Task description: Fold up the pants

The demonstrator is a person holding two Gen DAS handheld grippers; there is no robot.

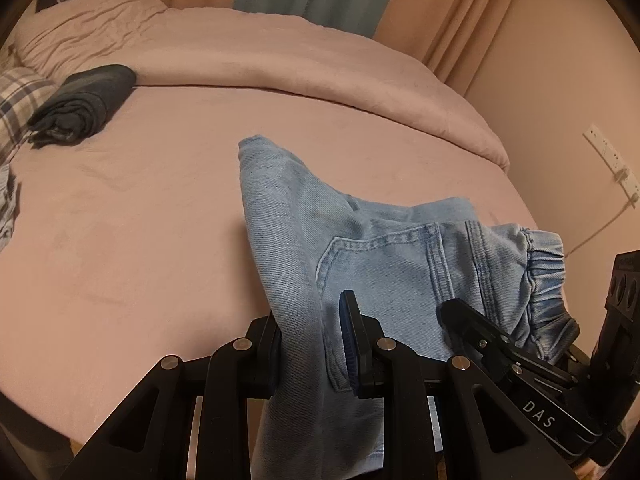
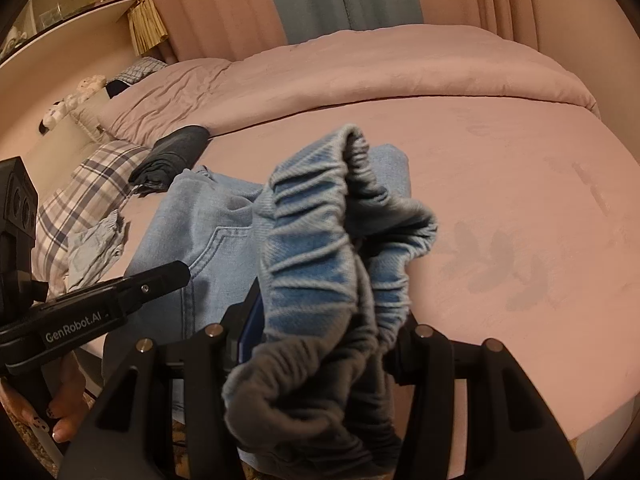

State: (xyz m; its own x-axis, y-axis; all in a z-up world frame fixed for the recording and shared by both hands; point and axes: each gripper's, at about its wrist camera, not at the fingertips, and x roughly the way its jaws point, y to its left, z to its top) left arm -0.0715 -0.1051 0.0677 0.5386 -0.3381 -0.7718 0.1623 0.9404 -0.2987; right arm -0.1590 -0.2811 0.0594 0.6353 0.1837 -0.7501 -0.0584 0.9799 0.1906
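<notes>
Bed, pink sheet; folded duvet along far edge. Light blue pants bunched at near edge. Dark folded garment near left edge. Left gripper clamps a pants fold; right gripper pinches the elastic waistband.

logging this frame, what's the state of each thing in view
light blue denim pants: bunched, half lifted off the pink bed
left gripper: shut on pants fabric
right gripper: shut on the elastic waistband
dark folded garment: folded, lying apart
</notes>
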